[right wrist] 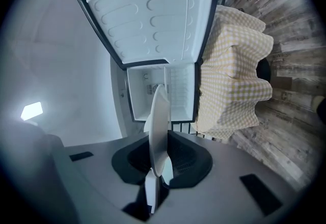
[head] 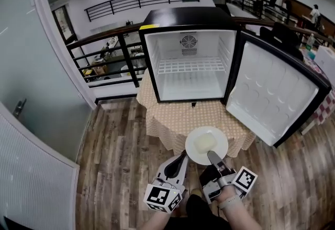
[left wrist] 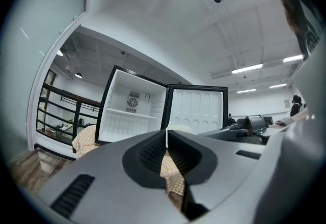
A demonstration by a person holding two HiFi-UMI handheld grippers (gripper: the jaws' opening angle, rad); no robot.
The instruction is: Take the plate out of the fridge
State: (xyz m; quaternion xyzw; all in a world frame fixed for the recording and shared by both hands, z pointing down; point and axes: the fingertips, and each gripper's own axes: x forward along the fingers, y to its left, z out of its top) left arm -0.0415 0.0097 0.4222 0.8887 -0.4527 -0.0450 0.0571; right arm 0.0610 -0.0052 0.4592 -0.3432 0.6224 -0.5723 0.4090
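Plate [head: 194, 140] level, rim in right tongs [head: 212, 158], outside fridge [head: 188, 17].

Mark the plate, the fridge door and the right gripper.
plate [head: 195, 154], head view, bare left rim
fridge door [head: 275, 93], head view, white inner panel
right gripper [head: 213, 158], head view, between its jaw tips

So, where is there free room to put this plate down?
The cloth in front of the fridge is bare, from the open front to the cloth's near edge. The wire shelf and the fridge floor under it are bare too. On the right, the open door crowds that side.
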